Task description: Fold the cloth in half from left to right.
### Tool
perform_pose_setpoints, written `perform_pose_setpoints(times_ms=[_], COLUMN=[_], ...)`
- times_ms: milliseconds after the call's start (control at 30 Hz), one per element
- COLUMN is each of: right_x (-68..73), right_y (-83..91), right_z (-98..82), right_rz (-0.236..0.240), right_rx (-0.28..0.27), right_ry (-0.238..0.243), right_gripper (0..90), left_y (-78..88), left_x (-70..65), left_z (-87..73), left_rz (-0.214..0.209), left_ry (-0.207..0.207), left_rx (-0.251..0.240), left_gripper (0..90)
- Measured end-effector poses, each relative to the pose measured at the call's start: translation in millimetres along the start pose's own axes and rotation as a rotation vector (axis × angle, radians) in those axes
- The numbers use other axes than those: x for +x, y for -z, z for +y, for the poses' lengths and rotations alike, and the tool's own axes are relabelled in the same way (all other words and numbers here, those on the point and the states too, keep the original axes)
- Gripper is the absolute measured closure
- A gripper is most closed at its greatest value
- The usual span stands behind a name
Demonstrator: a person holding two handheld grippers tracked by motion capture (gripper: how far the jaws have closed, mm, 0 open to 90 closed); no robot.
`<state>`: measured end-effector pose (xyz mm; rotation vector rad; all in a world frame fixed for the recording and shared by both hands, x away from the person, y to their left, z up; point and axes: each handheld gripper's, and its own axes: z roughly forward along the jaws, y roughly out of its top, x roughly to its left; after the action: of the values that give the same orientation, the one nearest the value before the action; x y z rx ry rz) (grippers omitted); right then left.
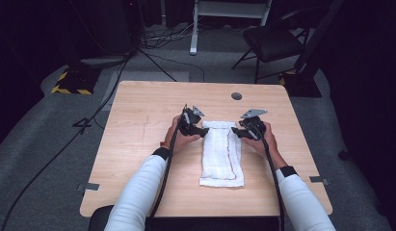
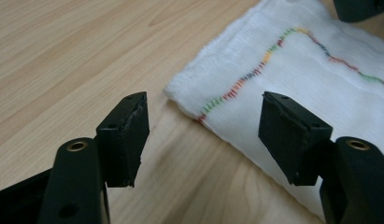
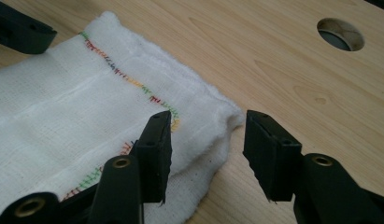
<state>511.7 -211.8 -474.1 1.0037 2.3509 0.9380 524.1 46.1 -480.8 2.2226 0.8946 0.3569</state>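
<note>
Fingers (image 2: 126,135) of both grippers gape at seemingly folded towel (image 1: 221,154) corners.

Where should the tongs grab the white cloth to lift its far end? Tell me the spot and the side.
Grip the two far corners of the cloth. It lies flat and folded, so only its edges give purchase. The left tongs come in from the left side, the right tongs from the right; both are open and straddle a corner already.
</note>
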Motion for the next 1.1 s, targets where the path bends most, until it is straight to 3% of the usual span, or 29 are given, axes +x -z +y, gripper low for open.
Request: perform_pose_setpoints(times_ms=[133,267,400,600,633,667,733,767,933,1100], right_x=[-7.2,-9.5,-12.3,-16.1,-16.9,-16.8,-16.0,-15.0,-12.1,-7.8], right_y=[-11.0,-18.4,-21.6,-24.2,-23.9,-23.6,-23.7,-23.4,-22.8,-22.1], right_z=[0.4,-1.9,-2.2,-4.0,-5.3,-4.9,-4.3,-3.6,-2.2,0.8], right_rz=[0.01,0.011,0.018,0.058,0.079,0.084,0.093,0.101,0.129,0.115], right_rx=[0.011,0.037,0.044,0.046,0.042,0.043,0.042,0.046,0.05,0.055], right_ry=[-0.065,-0.076,-0.091,-0.13,-0.145,-0.143,-0.14,-0.137,-0.121,-0.081], right_gripper=[49.2,45.9,44.1,47.7,51.4,54.7,58.9,63.6,76.2,83.1], left_y=[-10.3,-20.3,-23.1,-24.5,-22.6,-22.6,-22.0,-21.3,-20.7,-20.7], left_x=[3.5,7.0,11.1,8.4,7.2,7.2,5.5,5.6,6.1,5.8], left_z=[4.7,0.8,-2.0,-4.4,-5.5,-5.5,-6.0,-6.2,-4.7,-1.2], left_rz=[0.015,-0.009,-0.03,-0.014,-0.051,-0.051,-0.068,-0.077,-0.137,-0.142], left_ry=[0.015,0.047,0.085,0.062,0.031,0.031,0.018,0.009,0.021,0.011], left_rx=[0.013,0.025,0.002,-0.015,-0.025,-0.025,-0.031,-0.032,-0.024,-0.006], left_gripper=[30.4,28.5,25.2,23.7,33.3,38.6,46.7,46.7,70.5,78.5])
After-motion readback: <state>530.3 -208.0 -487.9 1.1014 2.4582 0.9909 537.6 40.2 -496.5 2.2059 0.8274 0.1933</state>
